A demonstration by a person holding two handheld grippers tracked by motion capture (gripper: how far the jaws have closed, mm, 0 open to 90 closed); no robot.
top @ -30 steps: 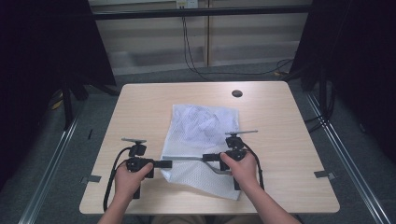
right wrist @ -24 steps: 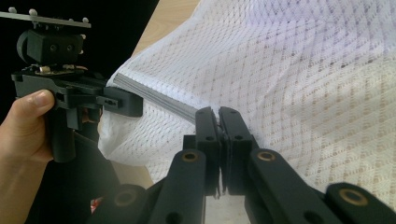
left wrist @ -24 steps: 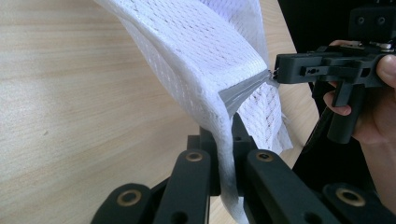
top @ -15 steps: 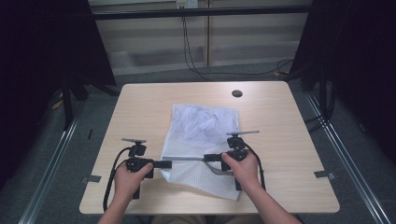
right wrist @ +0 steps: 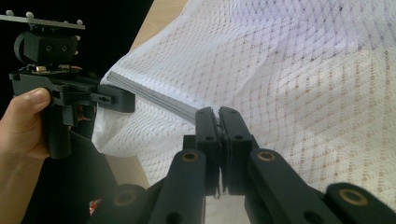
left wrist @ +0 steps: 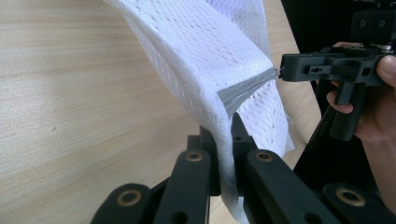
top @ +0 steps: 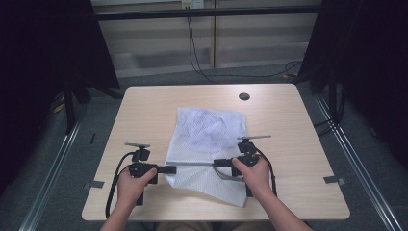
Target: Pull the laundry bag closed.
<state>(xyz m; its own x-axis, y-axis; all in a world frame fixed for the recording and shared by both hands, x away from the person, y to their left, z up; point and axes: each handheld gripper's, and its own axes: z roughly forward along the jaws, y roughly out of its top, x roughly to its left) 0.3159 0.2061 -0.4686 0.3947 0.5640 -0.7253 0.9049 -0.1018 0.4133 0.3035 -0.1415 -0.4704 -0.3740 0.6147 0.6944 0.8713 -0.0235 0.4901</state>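
Two tools, one per hand. Left tool [top: 169, 169] is clamped on the grey hem [top: 193, 164] of the mesh bag [top: 207, 144]; in the left tool view the white mesh runs down between the two black jaws, which are pressed together on it [left wrist: 223, 154]. Right tool [top: 217, 162] is clamped on the other end of the same hem; in the right tool view the jaws are closed tight with the grey strip [right wrist: 159, 99] running into them [right wrist: 218, 122].

The hem is stretched in a straight, taut line between the two tools, lifted just off the counter [top: 298, 144].

One bag: white, fine open mesh fabric, soft and rumpled, roughly rectangular. One grey woven strip along its near opening edge. The far part lies flat on the counter with a bunched lump of mesh inside or under the top layer; the near flap hangs below the hem toward the person's edge.

Two hands: left hand [top: 134, 185] and right hand [top: 254, 173], each wrapped round a black pistol-style handle. Each tool carries one flat grey plate on top and one black cable looping back.

One counter: light wood-grain laminate, rectangular, rounded corners. One small dark round disc [top: 244, 96] near its far edge, well apart from the bag.
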